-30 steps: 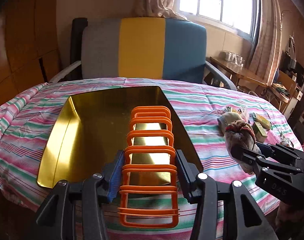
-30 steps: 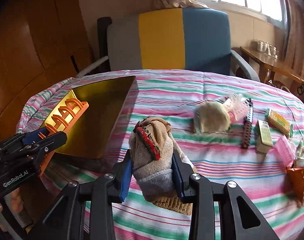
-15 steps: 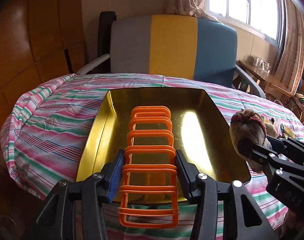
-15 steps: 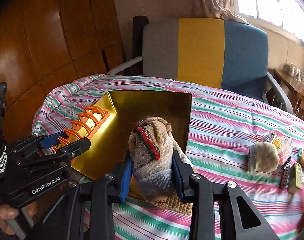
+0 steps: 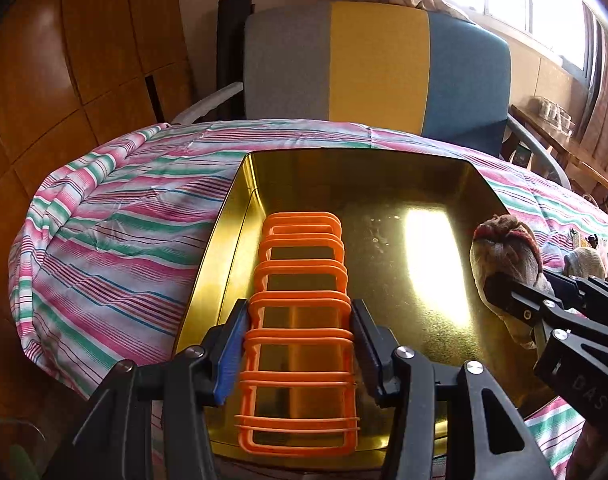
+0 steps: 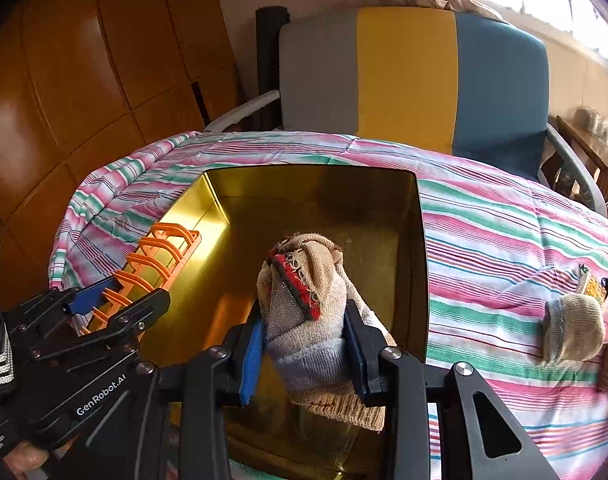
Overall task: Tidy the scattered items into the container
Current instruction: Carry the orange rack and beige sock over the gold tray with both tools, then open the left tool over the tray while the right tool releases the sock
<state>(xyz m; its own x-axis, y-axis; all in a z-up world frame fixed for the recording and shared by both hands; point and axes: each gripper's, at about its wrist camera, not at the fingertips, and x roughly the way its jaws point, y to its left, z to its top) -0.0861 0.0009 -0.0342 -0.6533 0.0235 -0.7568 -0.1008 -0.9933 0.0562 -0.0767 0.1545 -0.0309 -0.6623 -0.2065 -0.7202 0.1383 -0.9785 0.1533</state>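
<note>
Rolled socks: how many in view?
2. One rolled sock is in the right gripper over the gold tray; the other lies on the striped cloth. More may be out of frame.

An orange plastic rack (image 5: pixel 300 320) and a rolled beige sock bundle (image 6: pixel 312 312) hang above the shiny gold tray (image 5: pixel 384 184); another rolled sock (image 6: pixel 572 328) lies on the striped cloth.
</note>
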